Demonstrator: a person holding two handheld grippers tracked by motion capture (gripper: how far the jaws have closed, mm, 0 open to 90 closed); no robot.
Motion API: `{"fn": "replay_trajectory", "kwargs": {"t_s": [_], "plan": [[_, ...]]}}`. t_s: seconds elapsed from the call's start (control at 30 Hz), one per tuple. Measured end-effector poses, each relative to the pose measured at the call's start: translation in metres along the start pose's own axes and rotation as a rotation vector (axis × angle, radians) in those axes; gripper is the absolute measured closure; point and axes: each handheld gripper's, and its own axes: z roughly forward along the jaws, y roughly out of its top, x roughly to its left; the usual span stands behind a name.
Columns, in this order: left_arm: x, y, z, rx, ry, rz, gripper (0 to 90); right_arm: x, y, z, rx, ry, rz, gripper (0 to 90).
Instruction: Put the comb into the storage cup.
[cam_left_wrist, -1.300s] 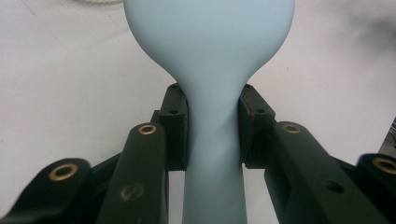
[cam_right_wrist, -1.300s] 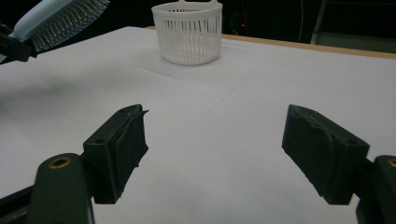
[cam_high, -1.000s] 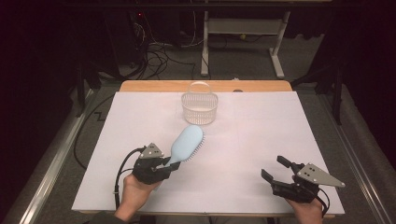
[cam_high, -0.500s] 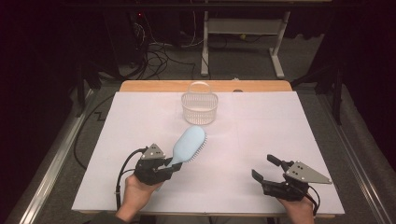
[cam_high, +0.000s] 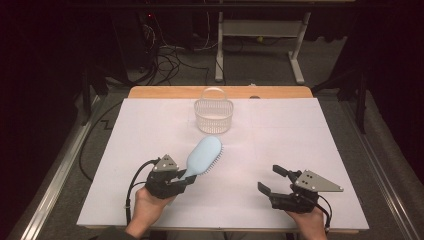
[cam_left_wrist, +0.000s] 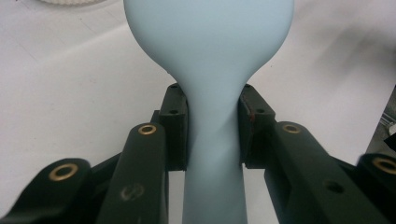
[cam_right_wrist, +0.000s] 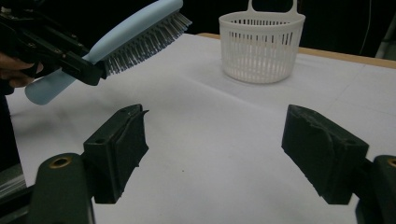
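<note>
A dark room holds a big white table (cam_high: 310, 150). At its far side sits a white basket (cam_high: 214, 116). The left gripper (cam_high: 181, 181) squeezes the neck of a blue hairbrush (cam_high: 204, 156), held up off the table, bristles down. The right gripper (cam_high: 269, 181) hangs near the front edge, jaws wide apart, holding nothing.

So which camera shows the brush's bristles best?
The right gripper view: the brush is side-on, bristles plain. The high view shows its back and a bristle fringe; the left gripper view shows its smooth back.
</note>
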Motion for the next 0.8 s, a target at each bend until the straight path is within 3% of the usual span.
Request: {"fn": "replay_trajectory", "kwargs": {"t_s": [0.23,0.47,0.8], "plan": [[0.0,0.0,0.0,0.0,0.0,0.0,67.2,0.006,0.005,0.012,0.008,0.028,-0.011,22.2],[0.0,0.0,0.0,0.001,-0.003,0.006,67.2,0.011,0.009,0.024,0.012,0.07,0.013,21.5],[-0.002,0.001,0.0,-0.005,-0.003,0.011,67.2,0.023,0.016,0.043,0.029,0.113,-0.007,21.1]]}}
